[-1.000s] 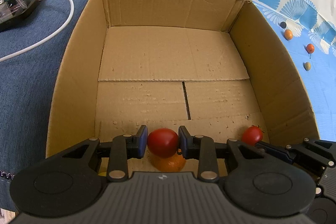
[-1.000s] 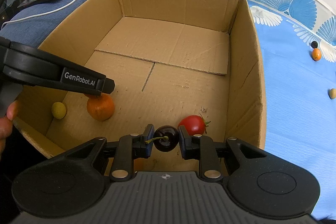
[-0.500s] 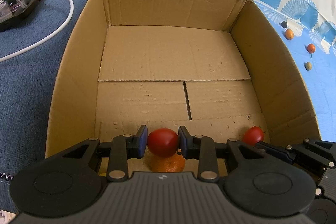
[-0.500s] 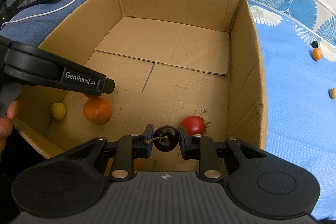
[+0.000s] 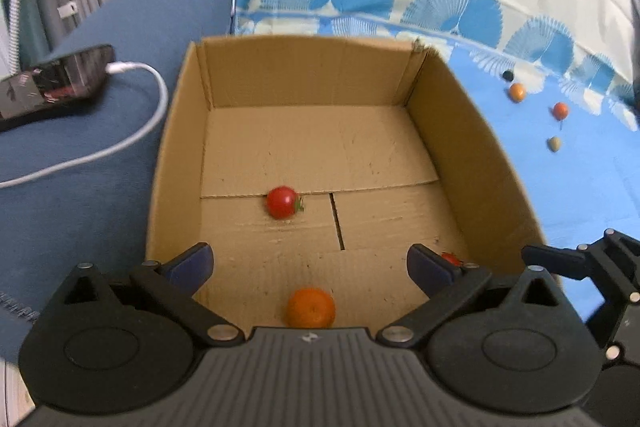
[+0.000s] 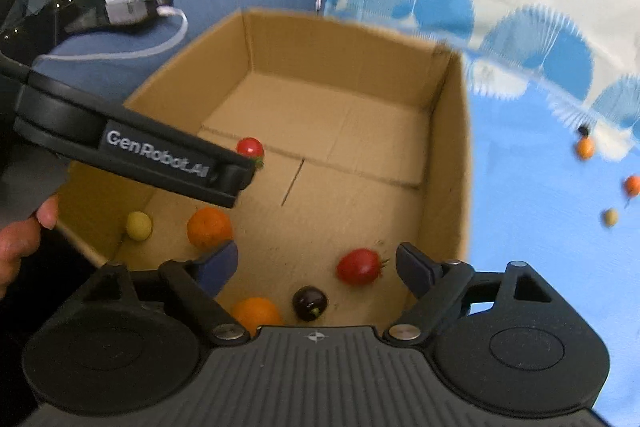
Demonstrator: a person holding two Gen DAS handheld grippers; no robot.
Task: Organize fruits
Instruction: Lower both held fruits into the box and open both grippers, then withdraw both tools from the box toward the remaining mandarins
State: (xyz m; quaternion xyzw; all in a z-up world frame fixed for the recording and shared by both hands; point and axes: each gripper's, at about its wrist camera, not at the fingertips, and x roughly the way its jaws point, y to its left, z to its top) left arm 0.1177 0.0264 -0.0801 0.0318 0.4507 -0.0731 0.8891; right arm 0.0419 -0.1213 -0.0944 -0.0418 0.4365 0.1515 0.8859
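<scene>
An open cardboard box (image 5: 180, 131) (image 6: 444, 155) holds the fruit. My left gripper (image 5: 310, 263) is open and empty above its near edge; it also shows in the right wrist view (image 6: 236, 179). A red tomato (image 5: 282, 202) (image 6: 250, 147) lies mid-floor, an orange (image 5: 311, 308) (image 6: 209, 227) just below the left jaws. My right gripper (image 6: 316, 267) is open and empty over the box's near right corner. Below it lie a dark cherry (image 6: 309, 303), another red tomato (image 6: 359, 266) (image 5: 451, 258), a second orange (image 6: 256, 313) and a yellow-green fruit (image 6: 139, 225).
Small fruits lie on the blue patterned cloth right of the box: a dark one (image 5: 507, 75), an orange one (image 5: 517, 91), a red-orange one (image 5: 560, 111) and a pale one (image 5: 554, 143). A phone (image 5: 52, 83) with a white cable (image 5: 132, 131) rests on the blue sofa at left.
Both grippers opened and rose back from the box. The left one released its red tomato, now on the box floor; the right one released the dark cherry, now on the floor.
</scene>
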